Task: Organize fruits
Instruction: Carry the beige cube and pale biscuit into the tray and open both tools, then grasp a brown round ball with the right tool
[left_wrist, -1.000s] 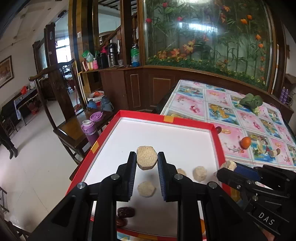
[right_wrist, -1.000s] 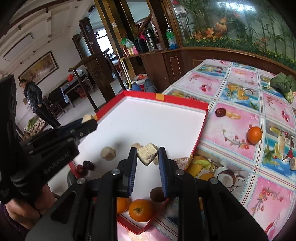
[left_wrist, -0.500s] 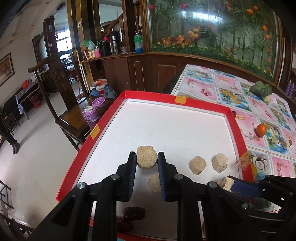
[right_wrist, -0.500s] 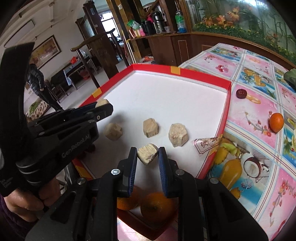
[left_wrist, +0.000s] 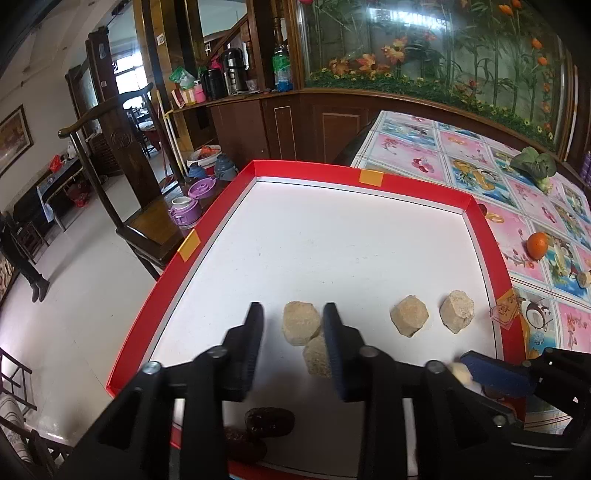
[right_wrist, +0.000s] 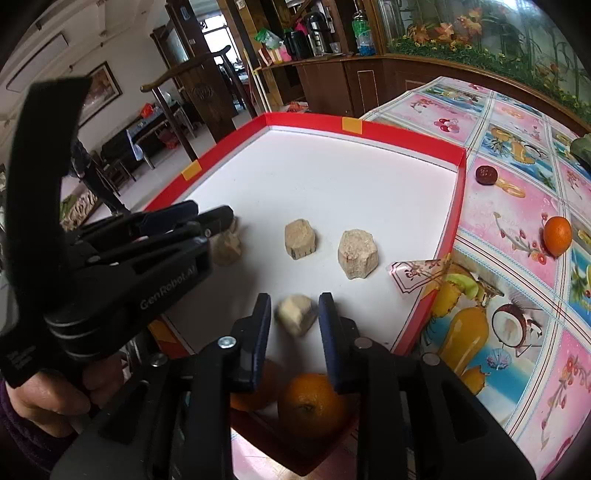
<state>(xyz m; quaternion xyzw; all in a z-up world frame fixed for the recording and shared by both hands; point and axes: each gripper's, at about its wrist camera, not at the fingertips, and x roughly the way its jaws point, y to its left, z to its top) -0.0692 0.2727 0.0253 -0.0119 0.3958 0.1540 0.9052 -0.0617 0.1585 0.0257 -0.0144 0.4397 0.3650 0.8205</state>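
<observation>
Four tan chunks lie on the white floor of the red-rimmed tray (left_wrist: 369, 177). One chunk (left_wrist: 301, 323) sits between the spread fingers of my left gripper (left_wrist: 293, 332), which is open; a second chunk (left_wrist: 317, 356) lies just below it. Two more chunks (left_wrist: 409, 320) (left_wrist: 457, 311) rest to the right. My right gripper (right_wrist: 295, 321) is slightly open around a blurred pale chunk (right_wrist: 297, 314) near the tray's front. Two oranges (right_wrist: 310, 402) lie in the tray under it. Two dark dates (left_wrist: 269, 421) sit at the front left.
On the flowered tablecloth right of the tray are an orange (right_wrist: 557, 236), a dark date (right_wrist: 485, 174) and a green vegetable (left_wrist: 533, 164). A wooden chair (left_wrist: 147, 221) with purple lids stands left of the tray. A person stands far off at the left.
Both grippers came down to the tray floor. The left jaws spread and let go of their tan chunk beside another; the right jaws widened a little around the pale chunk.
</observation>
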